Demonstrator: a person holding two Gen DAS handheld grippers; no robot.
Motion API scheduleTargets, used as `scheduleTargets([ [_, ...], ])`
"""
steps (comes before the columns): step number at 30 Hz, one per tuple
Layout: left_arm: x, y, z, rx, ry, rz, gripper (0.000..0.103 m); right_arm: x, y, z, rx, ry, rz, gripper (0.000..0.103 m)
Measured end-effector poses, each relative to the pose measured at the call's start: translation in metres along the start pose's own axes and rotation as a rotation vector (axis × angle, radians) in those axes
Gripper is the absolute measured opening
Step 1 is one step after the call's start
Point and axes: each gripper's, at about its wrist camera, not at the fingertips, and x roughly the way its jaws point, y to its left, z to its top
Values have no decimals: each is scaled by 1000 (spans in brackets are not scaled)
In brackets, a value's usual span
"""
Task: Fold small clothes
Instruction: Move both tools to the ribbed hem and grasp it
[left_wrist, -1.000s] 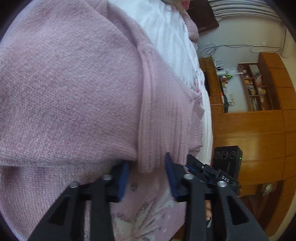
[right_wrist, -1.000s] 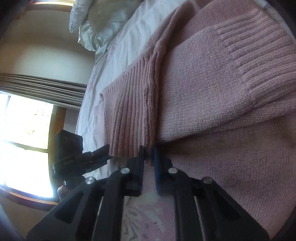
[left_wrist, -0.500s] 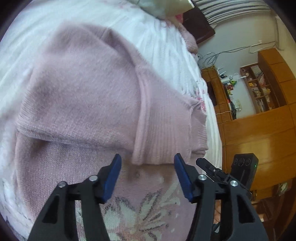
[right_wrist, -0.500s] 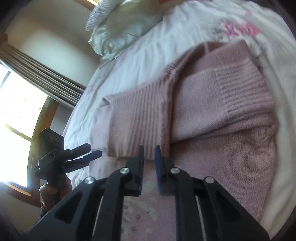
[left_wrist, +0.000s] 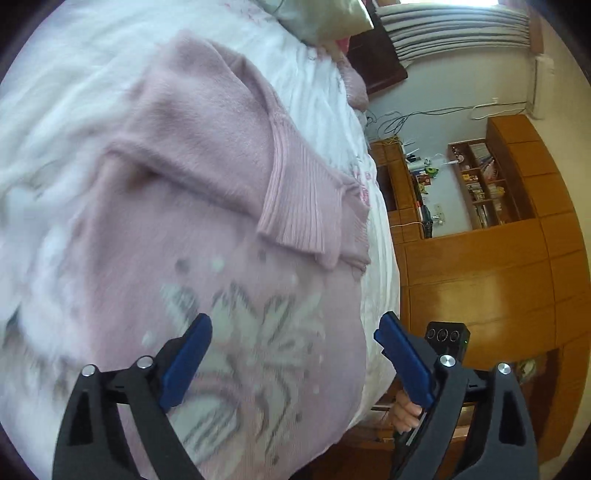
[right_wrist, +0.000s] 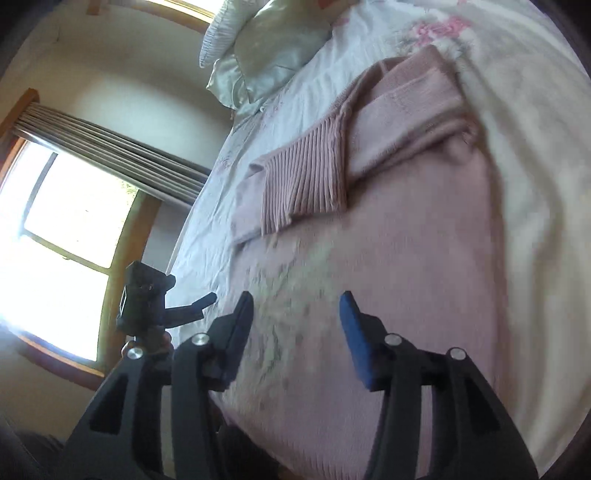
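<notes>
Two grippers hover over a pink sweater (left_wrist: 192, 206) lying flat on the white bedspread (left_wrist: 48, 122), both with jaws spread wide and holding nothing. From the left gripper (left_wrist: 291, 347), a ribbed cuff (left_wrist: 306, 214) lies folded across the body at 12 o'clock. From the right gripper (right_wrist: 295, 314), that cuff sits at 12 o'clock too, a pillow (right_wrist: 266, 48) beyond it.

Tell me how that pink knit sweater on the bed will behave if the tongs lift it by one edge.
The pink sweater will probably go floppy: its folded sleeve already sags and creases over the body. It looks thick, so likely somewhat heavy. The ribbed cuff should give the tongs fair grip, though the folds may slide open.
</notes>
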Motion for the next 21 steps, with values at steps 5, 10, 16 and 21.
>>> scheduleTargets([
  [5, -85, 43, -108, -21, -27, 75, 98, -79, -44, -108, 91, 32, -40, 58],
  [10, -86, 94, -159, -140, 14, 92, 98, -100, -85, -163, 169, 84, -109, 58],
  [16, -38, 114, -161, -180, 115, 87, 98, -77, -100, -170, 190, 95, -82, 58],
  [21, -22, 106, -157, -157, 152, 98, 98, -56, -101, -169, 192, 126, -60, 58],
])
